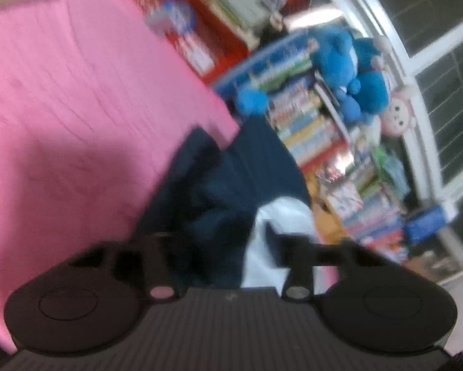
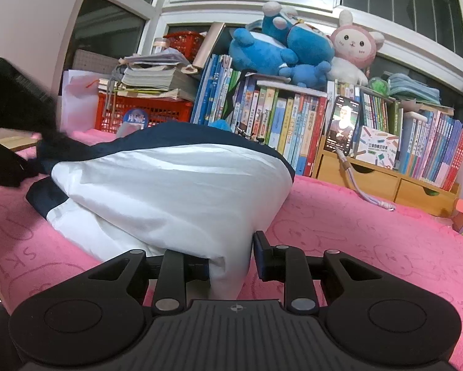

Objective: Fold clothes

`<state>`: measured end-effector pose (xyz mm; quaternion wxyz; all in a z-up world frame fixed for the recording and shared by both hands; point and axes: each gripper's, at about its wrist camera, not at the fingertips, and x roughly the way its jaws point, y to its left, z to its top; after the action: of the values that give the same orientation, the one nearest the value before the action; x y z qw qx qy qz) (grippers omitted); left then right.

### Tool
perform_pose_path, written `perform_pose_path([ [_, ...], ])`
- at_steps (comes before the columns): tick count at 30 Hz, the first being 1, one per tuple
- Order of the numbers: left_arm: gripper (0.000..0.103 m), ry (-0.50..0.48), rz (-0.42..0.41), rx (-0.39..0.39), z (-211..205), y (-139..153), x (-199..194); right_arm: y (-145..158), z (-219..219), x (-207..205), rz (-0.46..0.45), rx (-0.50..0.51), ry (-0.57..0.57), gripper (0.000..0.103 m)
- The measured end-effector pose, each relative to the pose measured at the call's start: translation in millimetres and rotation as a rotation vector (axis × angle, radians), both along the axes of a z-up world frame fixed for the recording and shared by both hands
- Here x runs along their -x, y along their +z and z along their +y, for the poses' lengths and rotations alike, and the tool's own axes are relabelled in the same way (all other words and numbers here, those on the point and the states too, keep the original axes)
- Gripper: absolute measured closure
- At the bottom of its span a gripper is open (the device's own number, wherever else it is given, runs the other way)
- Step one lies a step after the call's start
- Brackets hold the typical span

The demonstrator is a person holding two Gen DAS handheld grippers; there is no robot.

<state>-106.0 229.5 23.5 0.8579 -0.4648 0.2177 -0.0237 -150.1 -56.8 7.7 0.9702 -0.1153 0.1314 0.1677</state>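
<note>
The navy-and-white garment [image 2: 175,182] sits bunched in a mound on the pink towel-covered desk [image 2: 370,247], pretty much dead centre in the right wrist view, with the navy part trailing off toward 10 o'clock. The right tongs [image 2: 229,255] have a white corner of it tucked between the fingers; the right pad stands just off the cloth, so I'd call them slightly apart, not really clamped. The left tongs [image 1: 228,247] are apart too, hovering over the navy fabric, and the white bit shows near the finger at 4 o'clock in that blurry view, nothing pinched that I can see. They also show up as a dark blur at 9 o'clock in the right view. My take: get a proper bite on that white corner first, then have the left side grab the navy edge well away from it, so the cloth can be pulled flat before any fold. Folding a lump just gives you a lumpier lump. Watch the phone cable [image 2: 364,191] at 3 o'clock.
</note>
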Motion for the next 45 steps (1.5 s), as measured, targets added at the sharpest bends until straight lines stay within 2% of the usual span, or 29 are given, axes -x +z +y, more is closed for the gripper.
perform_pose_path([
  [1,0.04,-0.025,-0.003,0.033,2,-4,-8,0,0,0,0.0,0.001,0.0,0.076],
  [2,0.043,-0.026,0.007,0.024,2,-2,-13,0,0,0,0.0,0.003,-0.001,0.076],
  [3,0.066,-0.024,0.017,0.011,2,0,-19,0,0,-1,0.002,0.003,-0.001,0.076],
  [4,0.083,-0.018,0.025,-0.03,1,5,-20,0,0,-1,0.004,0.003,-0.002,0.076],
  [5,0.095,-0.016,0.018,-0.058,0,9,-19,0,-1,-1,0.005,0.003,-0.003,0.076],
  [8,0.097,0.006,-0.058,-0.106,-7,23,4,0,-1,-1,0.008,0.003,-0.007,0.076],
  [10,0.097,0.022,-0.068,-0.194,-15,31,18,0,-1,-2,0.01,0.005,-0.01,0.076],
  [12,0.097,0.039,-0.047,-0.224,-16,26,26,1,0,-3,0.012,0.007,-0.01,0.074],
  [15,0.096,0.065,-0.001,-0.21,-11,11,28,0,1,-2,0.008,0.018,-0.005,0.071],
  [18,0.096,0.074,0.002,-0.226,-14,8,26,0,1,-1,-0.001,0.028,-0.014,0.071],
  [23,0.096,0.038,-0.018,-0.241,-20,14,23,13,0,-2,-0.089,0.081,-0.062,0.083],
  [27,0.094,-0.011,-0.025,-0.249,-32,10,24,22,-15,-10,-0.123,0.119,-0.103,0.083],
  [33,0.093,-0.039,-0.016,-0.242,-36,-2,30,1,-31,-21,-0.006,0.157,-0.085,0.081],
  [40,0.091,-0.067,-0.024,-0.294,-37,0,37,2,-30,-19,-0.006,0.161,-0.081,0.081],
  [45,0.091,-0.093,-0.045,-0.318,-39,-1,37,4,-35,-22,0.012,0.146,-0.078,0.075],
])
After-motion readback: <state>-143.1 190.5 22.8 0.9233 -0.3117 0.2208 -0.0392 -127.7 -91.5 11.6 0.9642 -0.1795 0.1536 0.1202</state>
